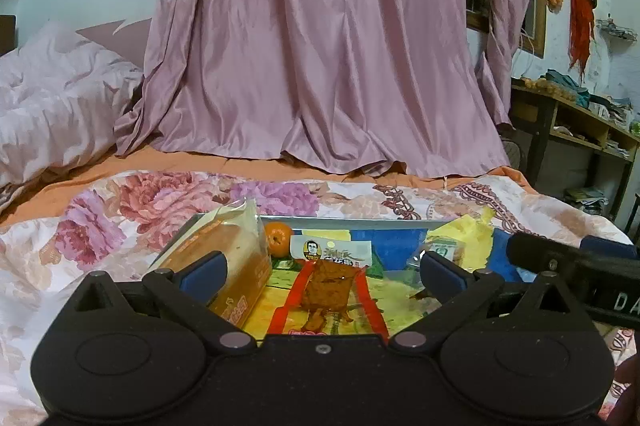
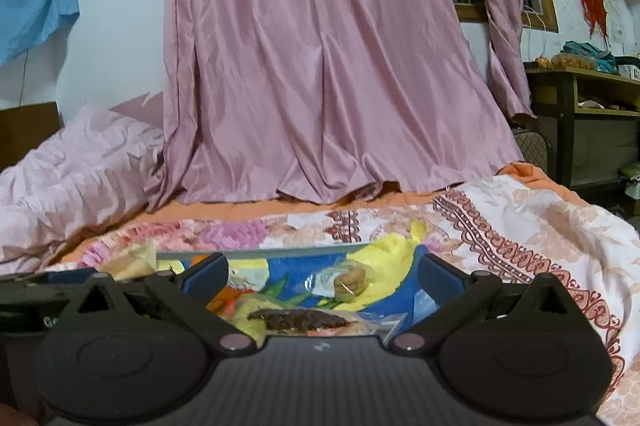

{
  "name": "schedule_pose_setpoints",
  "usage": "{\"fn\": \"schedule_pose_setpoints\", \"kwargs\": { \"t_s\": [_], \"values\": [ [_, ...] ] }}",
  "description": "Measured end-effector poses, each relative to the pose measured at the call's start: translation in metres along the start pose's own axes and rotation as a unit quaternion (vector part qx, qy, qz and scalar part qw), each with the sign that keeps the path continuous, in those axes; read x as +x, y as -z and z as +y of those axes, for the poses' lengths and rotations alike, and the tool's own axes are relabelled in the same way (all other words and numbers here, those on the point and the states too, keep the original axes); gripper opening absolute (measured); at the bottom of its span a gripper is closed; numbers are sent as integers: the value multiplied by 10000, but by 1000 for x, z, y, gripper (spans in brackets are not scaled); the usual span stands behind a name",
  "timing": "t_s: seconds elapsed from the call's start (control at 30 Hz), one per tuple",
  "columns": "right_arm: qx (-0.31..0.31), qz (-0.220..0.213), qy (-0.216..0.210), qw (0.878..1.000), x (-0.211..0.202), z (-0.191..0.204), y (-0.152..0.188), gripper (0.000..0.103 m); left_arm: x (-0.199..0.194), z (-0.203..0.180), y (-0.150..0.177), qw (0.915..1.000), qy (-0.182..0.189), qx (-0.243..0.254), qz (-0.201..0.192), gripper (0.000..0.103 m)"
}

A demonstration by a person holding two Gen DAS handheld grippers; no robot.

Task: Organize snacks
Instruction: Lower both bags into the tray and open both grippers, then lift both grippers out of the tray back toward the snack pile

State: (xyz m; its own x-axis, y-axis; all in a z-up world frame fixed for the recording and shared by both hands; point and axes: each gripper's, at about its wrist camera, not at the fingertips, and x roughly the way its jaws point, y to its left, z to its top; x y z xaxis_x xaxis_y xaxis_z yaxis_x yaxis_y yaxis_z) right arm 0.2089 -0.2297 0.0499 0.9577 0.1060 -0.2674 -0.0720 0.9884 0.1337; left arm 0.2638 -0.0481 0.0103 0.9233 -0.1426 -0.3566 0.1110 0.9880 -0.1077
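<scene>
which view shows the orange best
The left wrist view: the orange sits whole in the tray, beside the bread pack. The right wrist view shows no clear sign of it.

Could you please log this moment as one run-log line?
left gripper: open over red-edged snack packet | right gripper: open, empty | tray: bread pack, orange inside

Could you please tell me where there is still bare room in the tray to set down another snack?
The tray is bare on its blue floor at the far middle, between the white packet and the yellow wrapper. The left is crowded by the bread bag and orange; the red-edged snack fills the near middle.
</scene>
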Motion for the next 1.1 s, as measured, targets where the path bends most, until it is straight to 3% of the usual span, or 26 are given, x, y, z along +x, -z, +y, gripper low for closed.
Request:
{"fn": "schedule_pose_setpoints", "kwargs": {
  "t_s": [0.5, 0.8, 1.1],
  "values": [
    [103, -165, -332, 9993, -62, 11, -8, 103, -71, 1, 2, 9991, -163, 350, -184, 102],
    [-132, -40, -509, 9986, -118, 27, 7, 103, -130, 8, 12, 9986, -184, 438, -234, 102],
    [-356, 82, -623, 9974, -166, 47, 27, 103, -177, 9, 36, 9988, -146, 472, -44, 102]
  ]
}}
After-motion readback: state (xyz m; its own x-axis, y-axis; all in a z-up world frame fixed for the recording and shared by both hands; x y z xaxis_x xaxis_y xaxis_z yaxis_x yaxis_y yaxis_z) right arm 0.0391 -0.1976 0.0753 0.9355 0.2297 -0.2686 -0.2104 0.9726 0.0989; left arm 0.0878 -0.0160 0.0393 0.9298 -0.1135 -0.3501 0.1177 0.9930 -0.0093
